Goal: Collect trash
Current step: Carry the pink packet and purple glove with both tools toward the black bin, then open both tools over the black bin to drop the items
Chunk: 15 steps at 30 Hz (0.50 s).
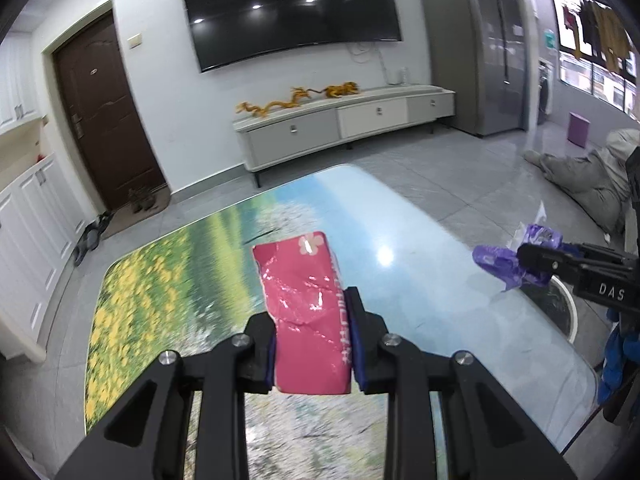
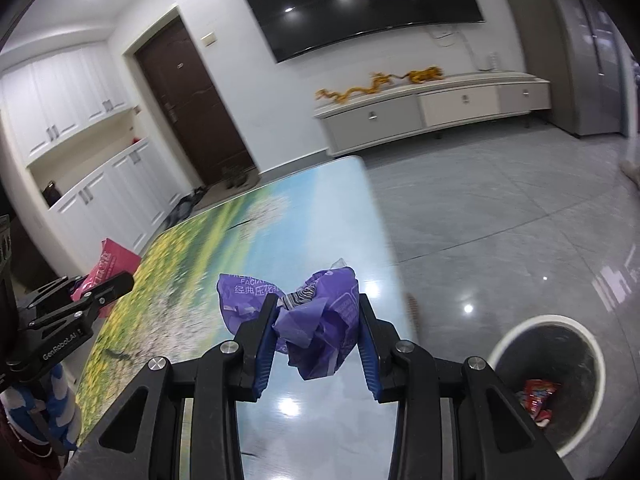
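Left hand-held gripper [image 1: 312,354] is clamped on a pink tissue pack [image 1: 306,312], its blue pads pressing both long sides, the pack sticking out forward over the worktop [image 1: 168,280]. The pink wrapper is crinkled and shiny, with a small flower mark at its far end and pale lettering down the right edge.

Over on the other side, the right hand-held gripper [image 2: 316,334] has its fingers closed around a crumpled purple wrapper [image 2: 316,320], which bulges out between and above the pads (some white print shows on it, and a scrap of striped material pokes from the middle). In the left wrist view that same purple wad hangs at the right edge, above the worktop's corner.

The worktop carries a glossy landscape print, yellow flowers on the left running to blue on the right, with ceiling lights reflecting off it.

Down on the grey tiled floor, just beside the worktop's right edge, stands a white-rimmed trash bin [image 2: 508,340] with a dark liner; a red snack wrapper [image 2: 538,396] lies inside. The purple wrapper is near the bin but over the worktop, not over the opening.

Behind it all: a wall-mounted television [image 1: 288,8], a low cabinet [image 1: 344,124] with a golden dragon ornament [image 1: 280,102] on top, and a brown door [image 1: 104,112] at left.
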### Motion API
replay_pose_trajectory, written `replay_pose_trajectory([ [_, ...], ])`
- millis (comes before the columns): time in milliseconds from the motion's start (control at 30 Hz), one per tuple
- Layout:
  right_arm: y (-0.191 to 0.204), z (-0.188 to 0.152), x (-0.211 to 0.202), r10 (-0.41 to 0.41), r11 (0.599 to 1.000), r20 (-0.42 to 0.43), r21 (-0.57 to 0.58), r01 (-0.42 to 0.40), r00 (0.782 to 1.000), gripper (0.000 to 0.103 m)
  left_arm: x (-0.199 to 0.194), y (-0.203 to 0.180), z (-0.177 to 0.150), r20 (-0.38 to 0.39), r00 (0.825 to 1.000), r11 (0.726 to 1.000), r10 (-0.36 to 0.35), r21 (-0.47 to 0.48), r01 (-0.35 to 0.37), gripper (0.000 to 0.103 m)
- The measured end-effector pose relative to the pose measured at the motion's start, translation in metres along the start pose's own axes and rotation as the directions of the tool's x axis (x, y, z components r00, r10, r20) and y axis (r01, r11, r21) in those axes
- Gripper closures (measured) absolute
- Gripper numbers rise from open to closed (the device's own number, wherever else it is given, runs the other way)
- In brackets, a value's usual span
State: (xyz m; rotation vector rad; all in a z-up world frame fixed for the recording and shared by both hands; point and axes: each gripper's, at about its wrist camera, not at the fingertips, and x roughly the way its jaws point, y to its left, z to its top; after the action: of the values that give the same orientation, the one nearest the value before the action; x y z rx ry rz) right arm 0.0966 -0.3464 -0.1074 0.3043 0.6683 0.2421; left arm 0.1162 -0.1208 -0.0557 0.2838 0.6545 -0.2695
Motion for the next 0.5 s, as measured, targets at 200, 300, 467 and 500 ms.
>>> replay_pose_trajectory([
  [200, -0.054, -0.005, -0.029, -0.118, 0.990, 0.042, 0.078, 0.114, 0.992, 0.068, 0.014, -0.048, 0.022, -0.016, 0.995, 0.991, -0.103, 0.082, 0.104, 0.077],
  [300, -0.090, -0.012, -0.041, -0.187, 0.972, 0.043, 0.152, 0.179, 0.981, 0.068, 0.025, -0.081, 0.034, -0.041, 0.983, 0.974, -0.177, 0.136, 0.181, 0.077],
  [467, -0.141, -0.025, -0.057, -0.306, 0.926, 0.018, 0.238, 0.293, 0.952, 0.068, 0.045, -0.148, 0.053, -0.090, 0.951, 0.924, -0.295, 0.227, 0.308, 0.077],
  [500, -0.150, -0.029, -0.059, -0.324, 0.916, 0.011, 0.256, 0.310, 0.946, 0.068, 0.049, -0.161, 0.056, -0.097, 0.946, 0.913, -0.310, 0.247, 0.325, 0.077],
])
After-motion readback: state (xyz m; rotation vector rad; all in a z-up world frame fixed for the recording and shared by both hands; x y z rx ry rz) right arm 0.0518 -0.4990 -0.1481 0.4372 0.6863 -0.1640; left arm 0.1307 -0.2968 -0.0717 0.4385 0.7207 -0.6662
